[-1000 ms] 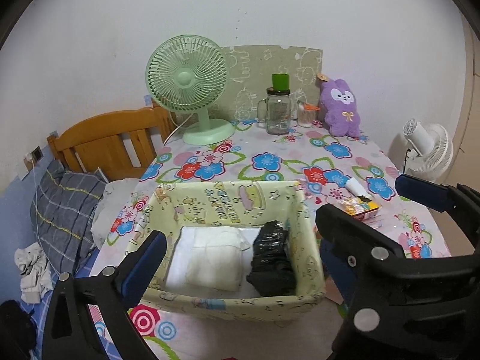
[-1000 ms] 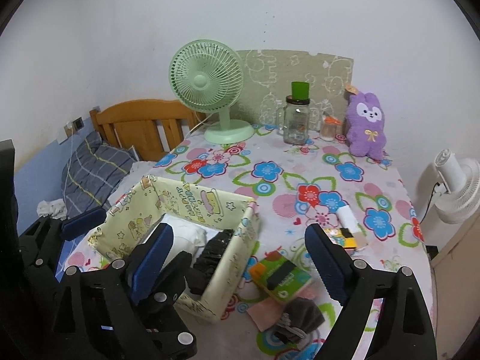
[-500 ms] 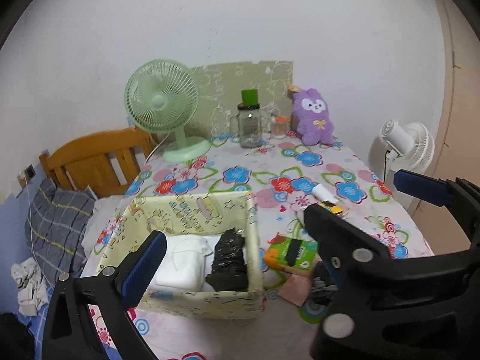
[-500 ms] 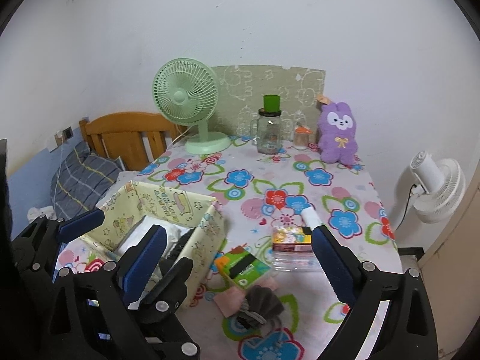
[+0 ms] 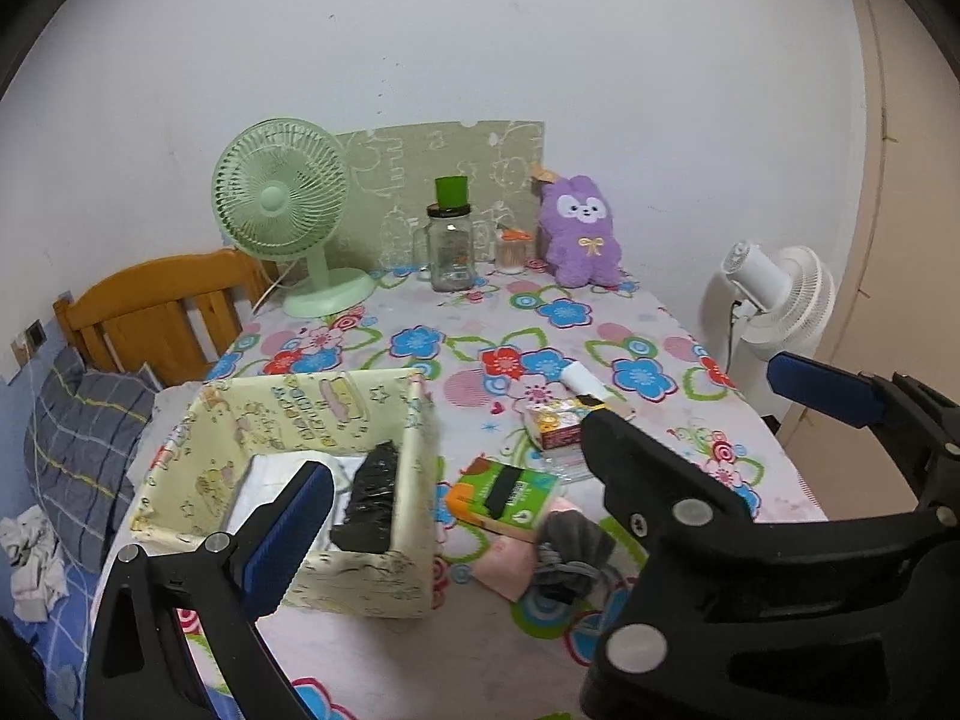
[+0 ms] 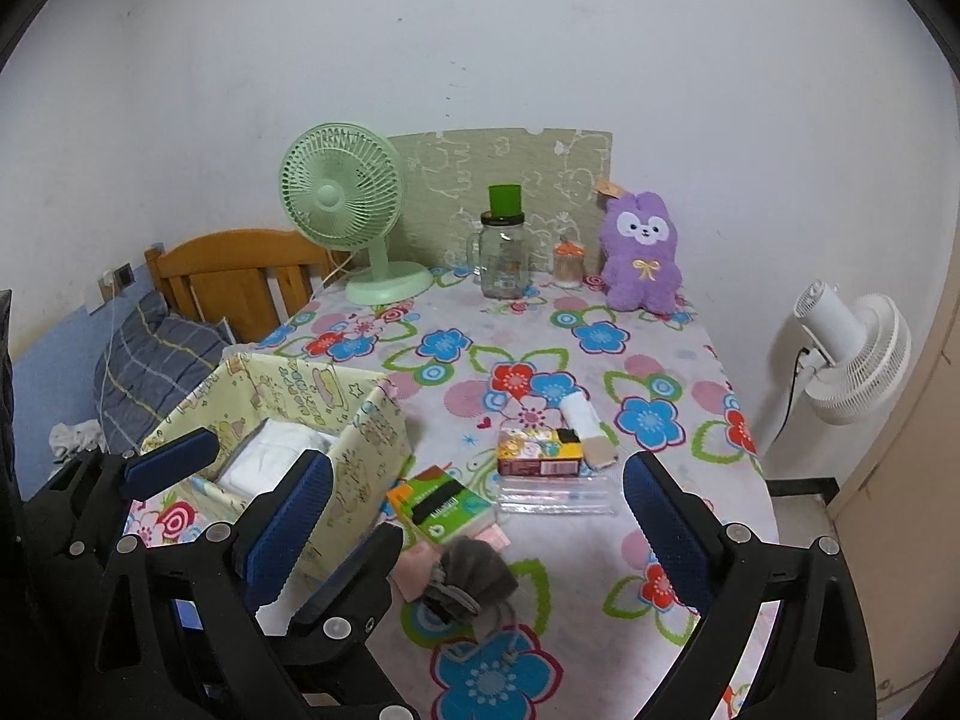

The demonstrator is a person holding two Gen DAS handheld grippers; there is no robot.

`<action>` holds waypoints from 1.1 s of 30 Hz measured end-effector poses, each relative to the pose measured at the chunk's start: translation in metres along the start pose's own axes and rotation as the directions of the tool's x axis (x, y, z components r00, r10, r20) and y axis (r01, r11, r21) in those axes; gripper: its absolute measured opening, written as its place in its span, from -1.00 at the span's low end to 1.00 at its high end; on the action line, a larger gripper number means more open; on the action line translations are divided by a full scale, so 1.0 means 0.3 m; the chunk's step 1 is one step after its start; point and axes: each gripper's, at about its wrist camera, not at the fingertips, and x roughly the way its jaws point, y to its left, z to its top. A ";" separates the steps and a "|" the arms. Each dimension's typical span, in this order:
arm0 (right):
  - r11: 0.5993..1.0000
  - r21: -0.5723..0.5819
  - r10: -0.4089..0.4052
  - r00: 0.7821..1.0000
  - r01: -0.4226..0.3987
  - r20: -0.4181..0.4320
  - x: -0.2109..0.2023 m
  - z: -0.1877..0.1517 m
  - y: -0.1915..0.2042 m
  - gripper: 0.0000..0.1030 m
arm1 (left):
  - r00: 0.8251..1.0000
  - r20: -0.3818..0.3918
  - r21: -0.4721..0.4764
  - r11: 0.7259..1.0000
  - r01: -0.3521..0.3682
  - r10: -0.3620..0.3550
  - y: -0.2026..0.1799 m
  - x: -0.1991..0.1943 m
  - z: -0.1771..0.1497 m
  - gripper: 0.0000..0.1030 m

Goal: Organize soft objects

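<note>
A pale yellow fabric box stands at the table's near left, with a folded white cloth and a black bundle inside. To its right a grey soft bundle lies on a pink cloth, beside a green tissue pack. A purple plush sits at the far edge. My right gripper is open above the tissue pack and grey bundle, holding nothing. My left gripper is open over the box's right corner, close beside the right one, so their fingers overlap in both views.
A green desk fan, a glass jar and a small pot stand at the back. A printed carton, a clear packet and a white roll lie mid-table. A bed with a wooden headboard is left, a white floor fan right.
Both grippers drew back from the box and shifted right. The box now sits left in view, and the tissue pack, pink cloth and grey bundle have come into sight.
</note>
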 end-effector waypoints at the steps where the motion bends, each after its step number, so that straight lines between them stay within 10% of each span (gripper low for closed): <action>1: 1.000 0.002 -0.001 1.000 0.001 -0.001 0.000 -0.005 -0.006 0.92 | 1.000 0.002 0.003 1.000 0.010 -0.010 -0.008 0.002 -0.005 0.99; 33: 0.996 0.084 0.021 0.993 -0.012 -0.114 0.182 -0.220 -0.150 0.92 | 0.997 -0.080 0.028 0.999 0.023 -0.020 -0.125 0.194 -0.175 0.98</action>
